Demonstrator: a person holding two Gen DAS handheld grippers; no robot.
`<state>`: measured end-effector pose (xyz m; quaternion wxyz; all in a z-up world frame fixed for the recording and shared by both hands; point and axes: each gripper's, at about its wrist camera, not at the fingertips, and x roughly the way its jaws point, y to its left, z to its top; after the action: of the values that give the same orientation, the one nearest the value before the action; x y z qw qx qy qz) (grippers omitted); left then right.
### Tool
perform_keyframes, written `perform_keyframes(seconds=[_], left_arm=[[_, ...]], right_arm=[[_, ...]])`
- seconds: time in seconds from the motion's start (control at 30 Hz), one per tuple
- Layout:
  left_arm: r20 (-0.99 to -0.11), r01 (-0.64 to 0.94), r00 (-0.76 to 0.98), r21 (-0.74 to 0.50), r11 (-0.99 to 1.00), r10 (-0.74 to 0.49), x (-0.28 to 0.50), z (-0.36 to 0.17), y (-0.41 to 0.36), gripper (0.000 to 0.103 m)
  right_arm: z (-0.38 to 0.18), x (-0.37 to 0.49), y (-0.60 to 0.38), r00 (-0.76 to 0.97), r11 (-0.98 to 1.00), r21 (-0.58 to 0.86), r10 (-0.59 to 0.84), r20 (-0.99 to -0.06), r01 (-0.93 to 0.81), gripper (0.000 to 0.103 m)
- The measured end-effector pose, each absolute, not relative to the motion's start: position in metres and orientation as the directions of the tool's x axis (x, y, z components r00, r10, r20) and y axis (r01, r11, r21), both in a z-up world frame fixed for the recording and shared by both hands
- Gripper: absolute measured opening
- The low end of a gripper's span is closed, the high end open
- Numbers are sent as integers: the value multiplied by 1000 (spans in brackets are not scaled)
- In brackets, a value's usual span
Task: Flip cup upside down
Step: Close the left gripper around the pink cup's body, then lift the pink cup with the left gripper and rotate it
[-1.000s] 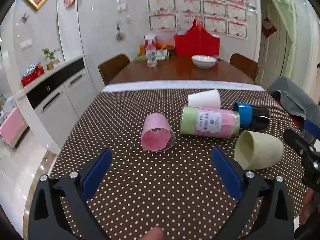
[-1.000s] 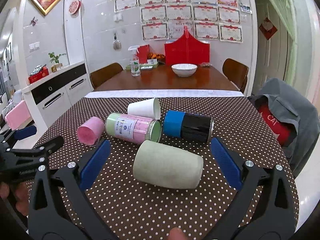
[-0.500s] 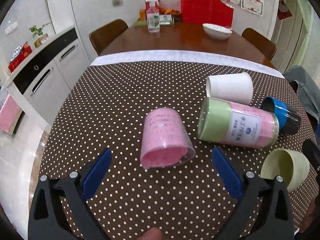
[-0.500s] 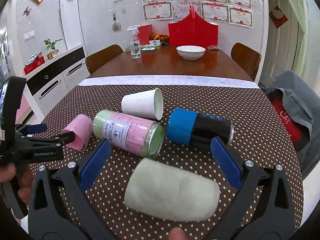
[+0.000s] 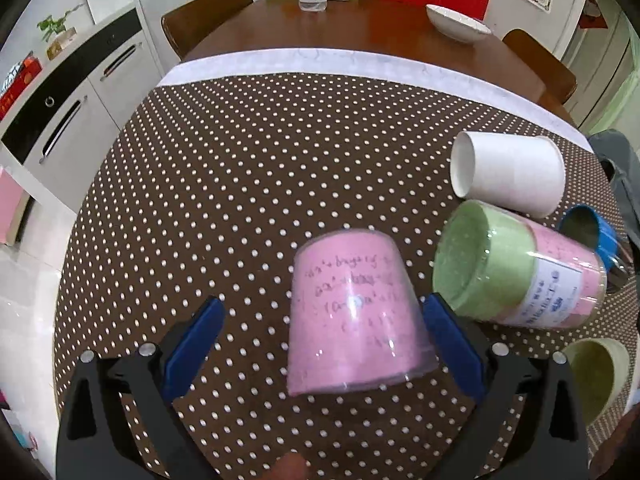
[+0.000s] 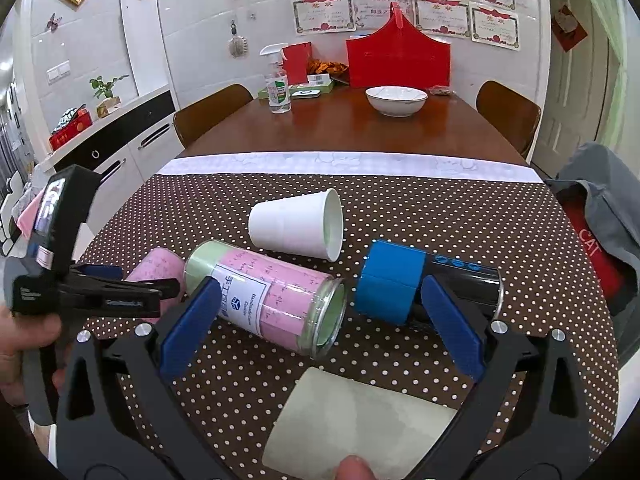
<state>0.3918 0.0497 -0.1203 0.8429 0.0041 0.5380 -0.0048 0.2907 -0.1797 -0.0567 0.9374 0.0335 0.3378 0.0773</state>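
The pink cup (image 5: 356, 316) lies on its side on the dotted cloth (image 5: 224, 184), lower centre of the left wrist view, mouth toward the camera. The left gripper (image 5: 320, 340) stands wide, its blue pads on either side of the cup; the right-hand pad (image 5: 452, 344) appears at or near the cup wall, while the left-hand pad is apart from it. No grasp is made yet.

The right gripper (image 6: 320, 324) is also wide and holds nothing. The green cup (image 6: 360, 428) lies on its side at the bottom of its view, below and between its pads.

Probable faults from here:
- Uneven closing. One pad meeting the cup first may roll it sideways out of the gap.
- Collision. The jar (image 5: 516, 268) lies just to the right of the pink cup; the right-hand finger may nudge it and set it rolling toward the white cup (image 5: 508, 176).
- Slip. The pink cup tapers and looks glossy, so a light grip may let it slide out during rotation.
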Motion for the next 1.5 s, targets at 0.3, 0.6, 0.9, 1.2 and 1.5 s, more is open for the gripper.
perform_keyframes(seconds=[0.3, 0.6, 0.9, 1.2, 1.5], left_arm=[[-919, 45, 391, -34, 998, -49, 405, -139, 47, 67], [-894, 72, 442, -50, 996, -77, 381, -127, 48, 66], [-840, 112, 531, -64, 992, -114, 313, -96, 36, 66], [-780, 172, 601, -88, 981, -175, 241, -73, 9, 66], [-776, 244, 583, -116, 963, -241, 191, -86, -31, 66]], right_arm=[[-62, 288, -183, 754, 986, 122, 164, -636, -112, 98], [-59, 270, -192, 763, 988, 126, 146, -629, -85, 98], [-47, 238, -197, 783, 990, 119, 134, -607, -78, 98], [-46, 190, -211, 809, 992, 114, 114, -577, -59, 98], [-58, 144, -231, 822, 992, 126, 82, -563, -13, 98]])
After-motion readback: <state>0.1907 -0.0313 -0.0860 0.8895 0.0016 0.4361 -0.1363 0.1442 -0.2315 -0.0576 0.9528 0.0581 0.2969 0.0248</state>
